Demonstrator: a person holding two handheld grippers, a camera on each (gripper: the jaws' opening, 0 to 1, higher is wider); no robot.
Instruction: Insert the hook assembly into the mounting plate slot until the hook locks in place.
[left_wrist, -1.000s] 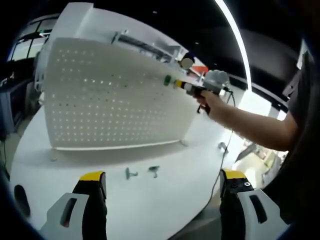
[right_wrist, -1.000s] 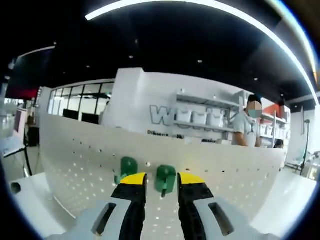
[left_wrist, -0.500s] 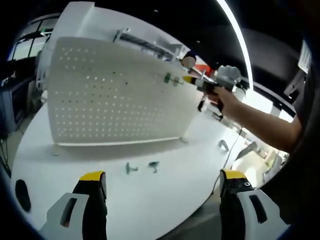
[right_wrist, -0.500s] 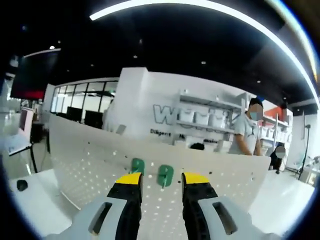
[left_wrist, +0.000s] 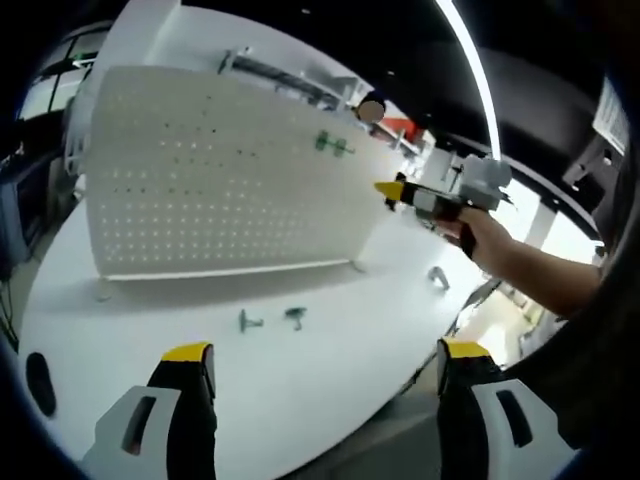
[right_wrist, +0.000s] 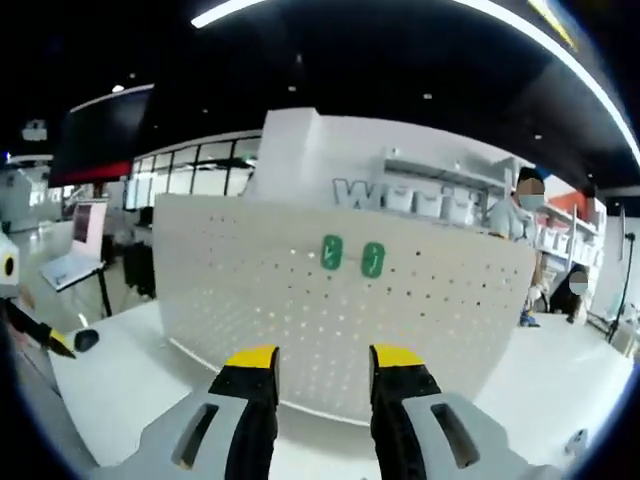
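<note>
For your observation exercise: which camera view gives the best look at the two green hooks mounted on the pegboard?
The right gripper view: it faces the pegboard nearly head-on, so both green hooks stand side by side, clearly separate. The left gripper view shows them small and at an angle, near the board's upper far corner.

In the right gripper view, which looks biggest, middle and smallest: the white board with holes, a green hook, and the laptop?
1. Pegboard
2. Laptop
3. Green hook

The laptop sits farther away, so its true size against the hook is unsure.
</note>
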